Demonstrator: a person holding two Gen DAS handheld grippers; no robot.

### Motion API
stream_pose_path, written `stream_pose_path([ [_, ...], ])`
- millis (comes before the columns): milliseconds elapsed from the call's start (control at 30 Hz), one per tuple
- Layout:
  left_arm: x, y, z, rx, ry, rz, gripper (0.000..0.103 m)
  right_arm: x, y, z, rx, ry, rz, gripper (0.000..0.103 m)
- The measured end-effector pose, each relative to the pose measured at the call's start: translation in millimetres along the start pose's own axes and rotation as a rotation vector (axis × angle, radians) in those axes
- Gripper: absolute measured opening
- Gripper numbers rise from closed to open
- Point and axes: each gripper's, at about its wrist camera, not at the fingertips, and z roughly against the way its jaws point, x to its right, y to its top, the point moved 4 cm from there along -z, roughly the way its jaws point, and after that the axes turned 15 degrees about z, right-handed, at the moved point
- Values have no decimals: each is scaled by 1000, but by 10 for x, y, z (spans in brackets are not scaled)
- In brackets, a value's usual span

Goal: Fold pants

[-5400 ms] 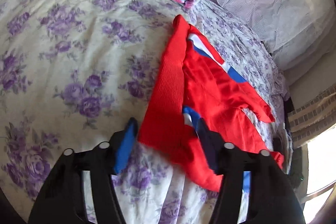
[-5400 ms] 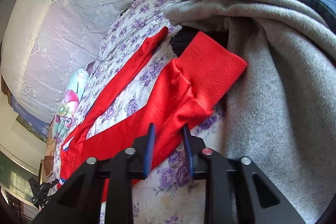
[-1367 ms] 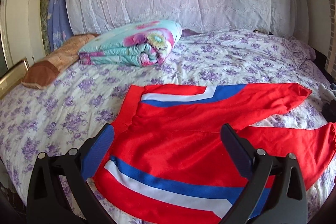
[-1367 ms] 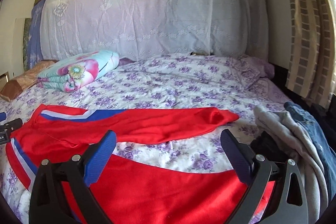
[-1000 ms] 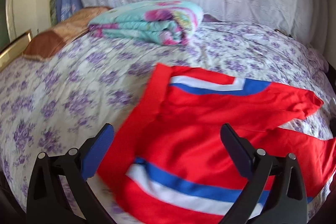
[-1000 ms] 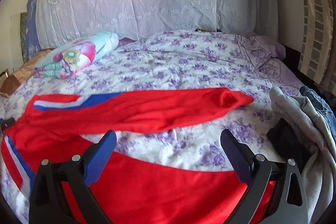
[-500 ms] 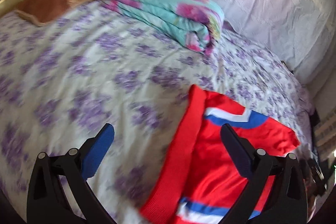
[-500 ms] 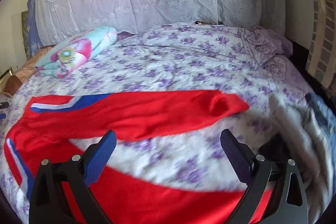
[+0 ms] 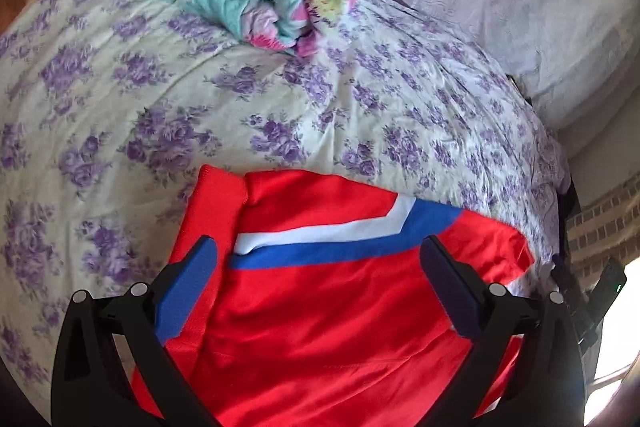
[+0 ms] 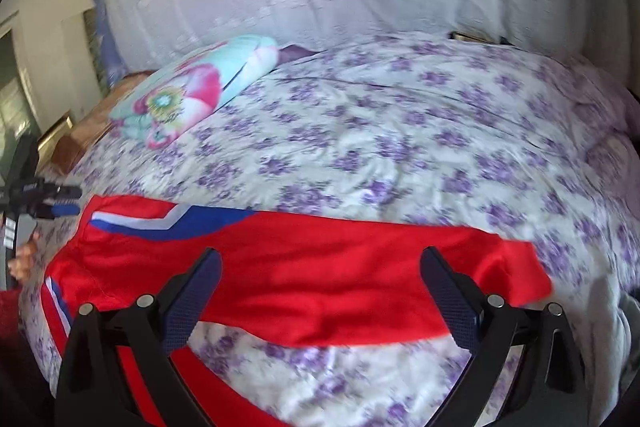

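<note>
On the flowery bed, your left gripper hangs wide open over the waistband end of the red pants. Farther right, your right gripper is open too, above one leg. The pants look soft and floppy, so pinch the thick waistband and cuff.

Both views are brightly lit by daylight; glare is blown out at the left view's lower right. Edges are bent and darkened, and the right view is smeared by motion blur.
</note>
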Motion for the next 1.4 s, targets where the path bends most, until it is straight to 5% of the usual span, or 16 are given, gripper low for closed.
stream_pose_path([
  [133, -122, 106, -6, -13, 0, 76, 99, -149, 90, -96, -5, 20, 37, 100],
  [233, -185, 271, 115, 96, 101, -34, 99, -188, 108, -137, 1, 63, 38, 100],
  [333, -224, 382, 55, 114, 155, -158, 99, -199, 138, -217, 0, 89, 43, 100],
  [467, -168, 301, -186, 5, 86, -327, 98, -255, 256, -367, 11, 163, 66, 100],
  [700, -265, 262, -331, -5, -4, -420, 96, -450, 434, -792, -39, 278, 309, 99],
  [833, -414, 254, -460, -48, -56, -366, 62, -421, 395, -1137, -149, 317, 380, 99],
  [967, -446, 269, -417, -21, -120, -350, 43, -359, 368, -1390, -222, 377, 404, 98],
  [1233, -474, 285, -351, -8, -170, -319, 38, -327, 281, -1722, -323, 439, 487, 74],
  [1400, -464, 301, -330, -5, -184, -313, 37, -285, 250, -1636, -297, 488, 495, 40],
])
